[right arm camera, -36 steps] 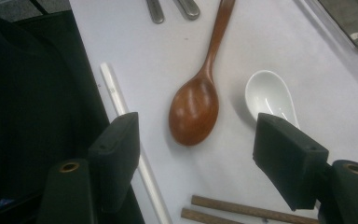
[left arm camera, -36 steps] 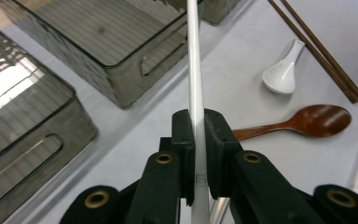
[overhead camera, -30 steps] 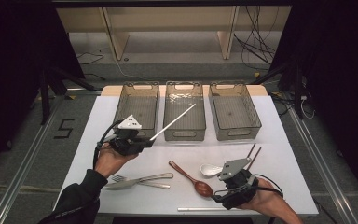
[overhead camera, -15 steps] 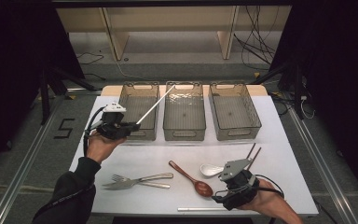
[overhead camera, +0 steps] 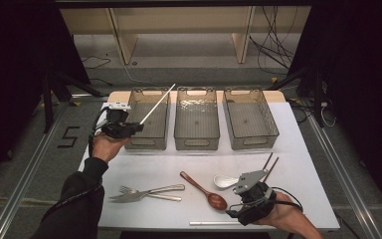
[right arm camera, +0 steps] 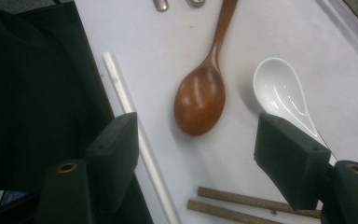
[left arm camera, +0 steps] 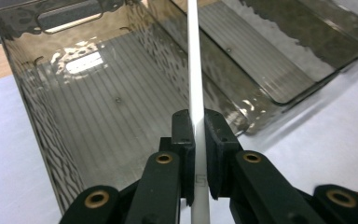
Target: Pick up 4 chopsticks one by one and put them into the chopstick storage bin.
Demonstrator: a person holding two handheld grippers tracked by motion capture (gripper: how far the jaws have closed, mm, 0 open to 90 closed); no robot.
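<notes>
Left claw (left arm camera: 196,140) is clamped near one end of a white chopstick (left arm camera: 194,70) — light, stiff, smooth, likely to pivot — over the leftmost bin (overhead camera: 149,119).

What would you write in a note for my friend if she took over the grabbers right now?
Left gripper: shut on a white chopstick, held above the left bin.
Right gripper: open, holding nothing, over the table's near edge.
On the table: second white chopstick, wooden spoon, white spoon, brown chopsticks, forks.
Done: nothing is in the bins yet.
Left: probably drop this chopstick in, then sort the rest.
</notes>
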